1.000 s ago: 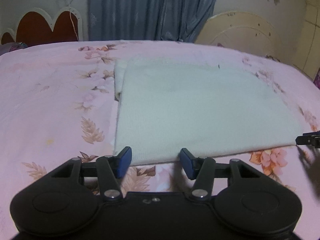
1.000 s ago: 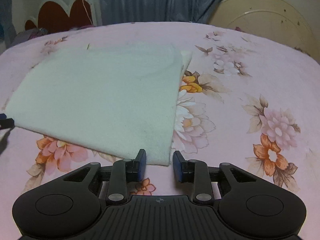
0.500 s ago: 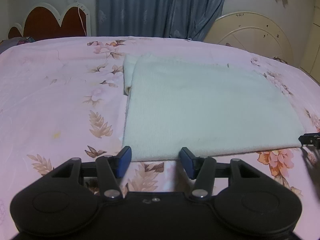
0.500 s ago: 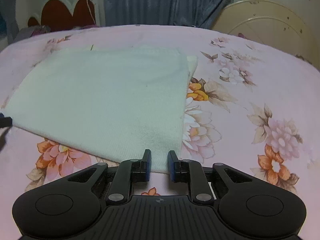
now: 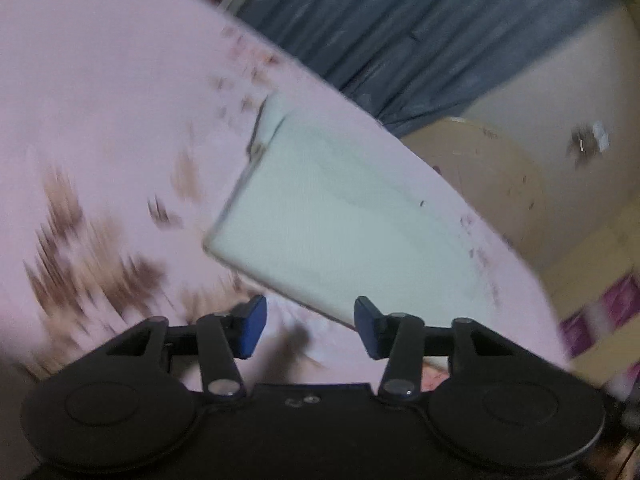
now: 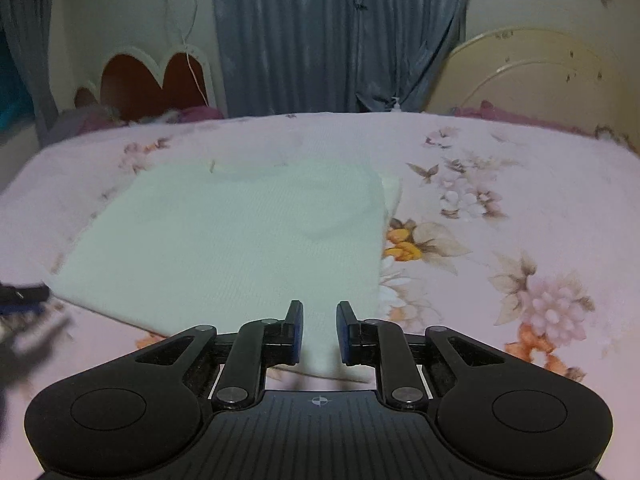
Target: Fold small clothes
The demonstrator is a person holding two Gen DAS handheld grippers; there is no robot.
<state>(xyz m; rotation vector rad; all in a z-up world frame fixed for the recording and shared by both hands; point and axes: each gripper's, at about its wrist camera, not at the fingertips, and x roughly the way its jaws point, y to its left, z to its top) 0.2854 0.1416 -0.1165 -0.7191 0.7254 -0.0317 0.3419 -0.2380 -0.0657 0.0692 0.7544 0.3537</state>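
Note:
A pale green folded cloth (image 6: 248, 240) lies flat on the pink floral bedsheet (image 6: 520, 200). In the right wrist view my right gripper (image 6: 319, 330) is open with a narrow gap, its fingers over the cloth's near right corner, holding nothing. In the left wrist view, which is tilted and blurred, the same cloth (image 5: 352, 224) lies ahead. My left gripper (image 5: 310, 328) is open wide and empty just short of the cloth's near edge. The left gripper's tip (image 6: 24, 294) shows at the left edge of the right wrist view.
A red and white scalloped headboard (image 6: 152, 84) and grey-blue curtains (image 6: 340, 36) stand behind the bed. A cream rounded board (image 6: 532, 76) leans at the back right. The bed's edge curves away on the right in the left wrist view.
The left gripper has swung and tilted sharply, blurring its view, still open. The right gripper has moved forward over the cloth's corner and its jaws have widened slightly from half a second ago.

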